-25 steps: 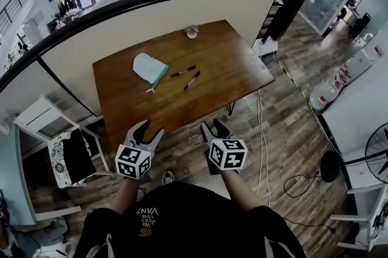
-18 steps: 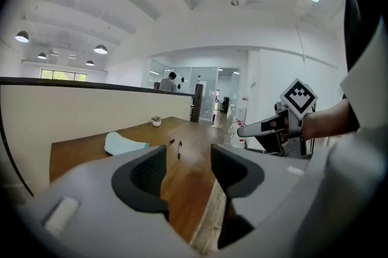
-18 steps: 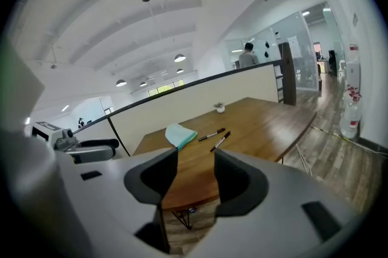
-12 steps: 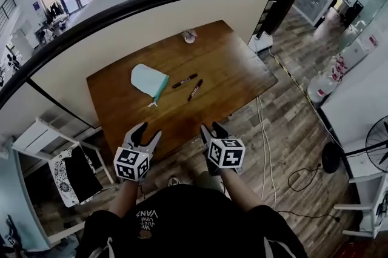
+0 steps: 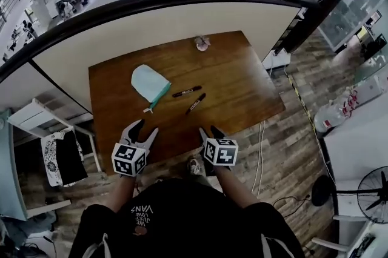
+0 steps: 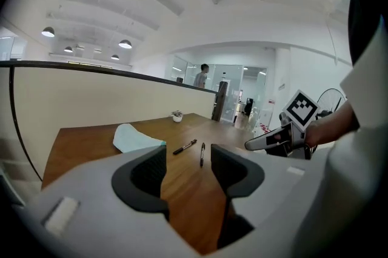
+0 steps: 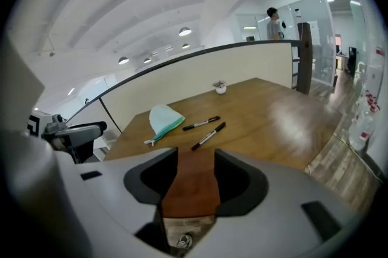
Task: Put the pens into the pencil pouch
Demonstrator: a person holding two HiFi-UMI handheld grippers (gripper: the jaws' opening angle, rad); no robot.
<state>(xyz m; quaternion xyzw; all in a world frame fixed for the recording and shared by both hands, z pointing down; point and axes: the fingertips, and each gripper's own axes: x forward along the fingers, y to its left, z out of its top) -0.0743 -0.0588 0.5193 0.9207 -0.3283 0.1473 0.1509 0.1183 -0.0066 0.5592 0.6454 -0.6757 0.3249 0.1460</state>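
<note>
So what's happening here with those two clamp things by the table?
A person holds a two-jaw gripper in each hand at the near edge of a wooden table. The left gripper and the right gripper are both open and empty. Farther along, one black pen and a second pen lie beside a pale blue pencil pouch, neither in it yet.
</note>
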